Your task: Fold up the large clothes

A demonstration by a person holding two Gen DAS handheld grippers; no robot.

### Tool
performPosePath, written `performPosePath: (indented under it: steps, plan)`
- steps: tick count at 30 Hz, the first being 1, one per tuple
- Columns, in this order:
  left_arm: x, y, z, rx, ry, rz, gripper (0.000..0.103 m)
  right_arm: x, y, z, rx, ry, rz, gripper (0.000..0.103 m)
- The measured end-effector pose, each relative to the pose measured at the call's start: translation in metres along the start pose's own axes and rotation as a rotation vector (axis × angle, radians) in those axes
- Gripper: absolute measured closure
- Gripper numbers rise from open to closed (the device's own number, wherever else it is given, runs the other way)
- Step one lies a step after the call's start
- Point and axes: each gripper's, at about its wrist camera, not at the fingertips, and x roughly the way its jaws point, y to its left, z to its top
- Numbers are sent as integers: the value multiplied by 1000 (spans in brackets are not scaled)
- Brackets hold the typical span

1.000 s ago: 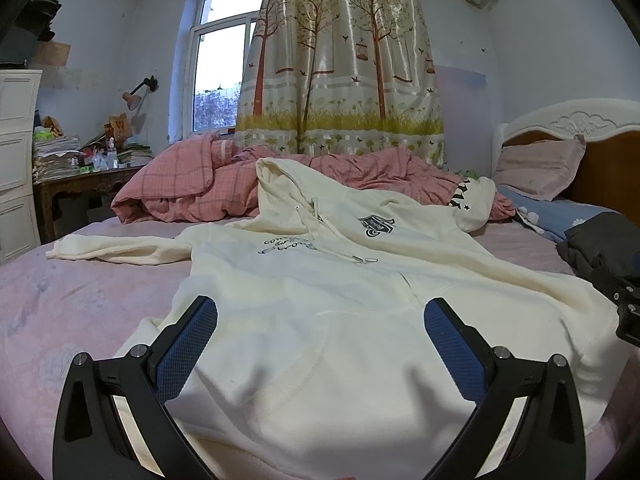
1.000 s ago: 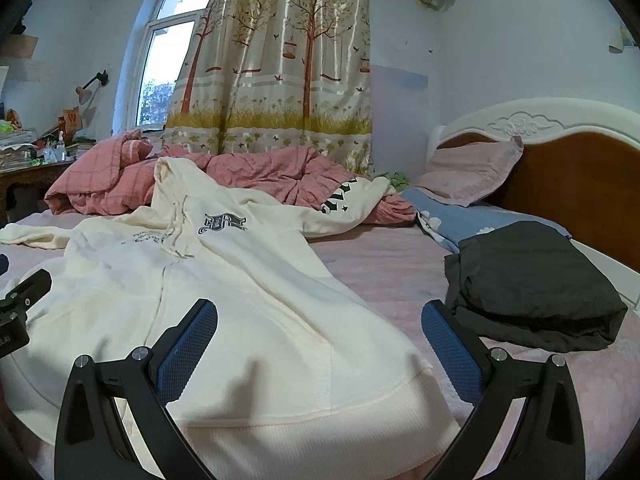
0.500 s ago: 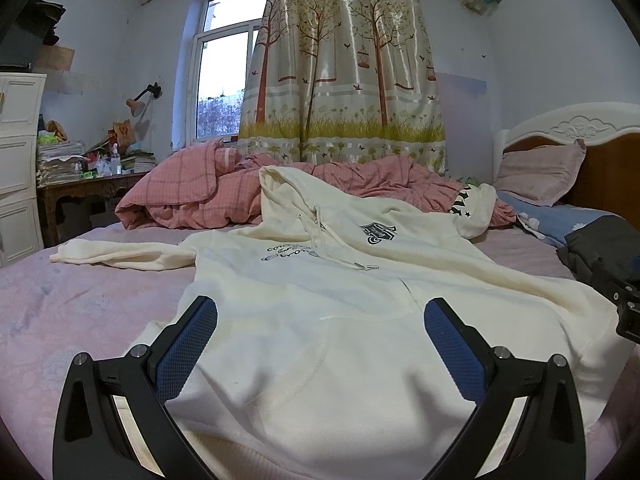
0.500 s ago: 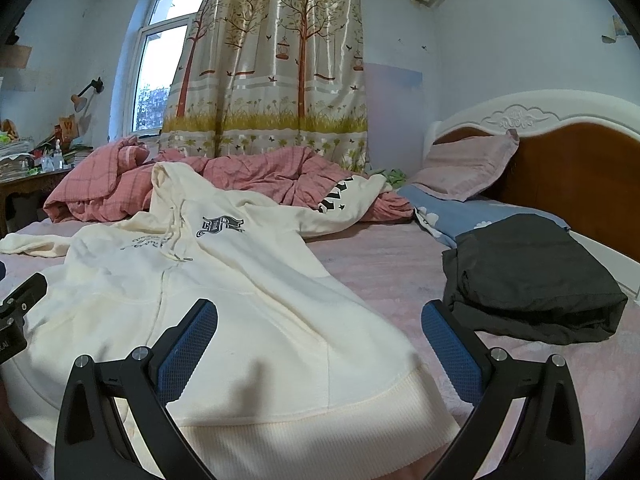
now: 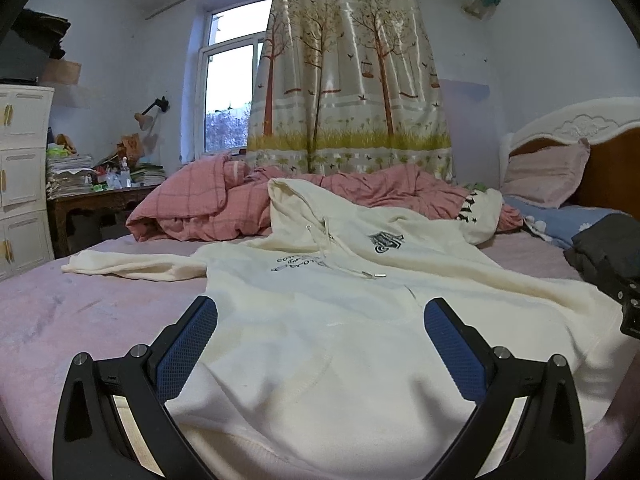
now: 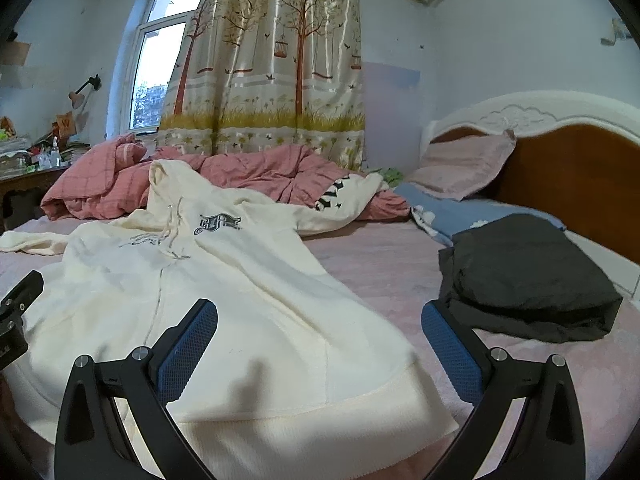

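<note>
At the bottom of each wrist view, the left gripper (image 5: pixel 320 332) and right gripper (image 6: pixel 318 330) hold their blue-padded fingers (image 5: pixel 188 346) spread wide and empty over the near hem of the cream hoodie (image 5: pixel 340 320), which lies front-up across the pink bed (image 5: pixel 60 320). It looks thick, soft and floppy, so it should sag once lifted; the ribbed hem (image 6: pixel 320 428) corners seem the surest hold. Farther back, its right sleeve (image 6: pixel 344 200) drapes onto the pink quilt (image 6: pixel 260 176), and a folded dark garment (image 6: pixel 528 276) at centre right crowds that side.

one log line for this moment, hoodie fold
stage: pre-grasp | hoodie: flat on bed, unfolded | left gripper: open over hem | right gripper: open over hem
</note>
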Motion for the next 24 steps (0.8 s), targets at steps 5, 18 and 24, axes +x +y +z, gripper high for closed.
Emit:
performPosePath:
  steps: [5, 18, 24]
  plan:
    - [-10, 12, 5, -48, 37, -53, 4, -17, -7, 5, 77, 45, -39, 8]
    - [-96, 37, 40, -91, -120, -84, 8, -89, -23, 10, 132, -113, -26, 15]
    - [-91, 51, 29, -79, -59, -36, 4, -92, -39, 9, 168, -112, 10, 16]
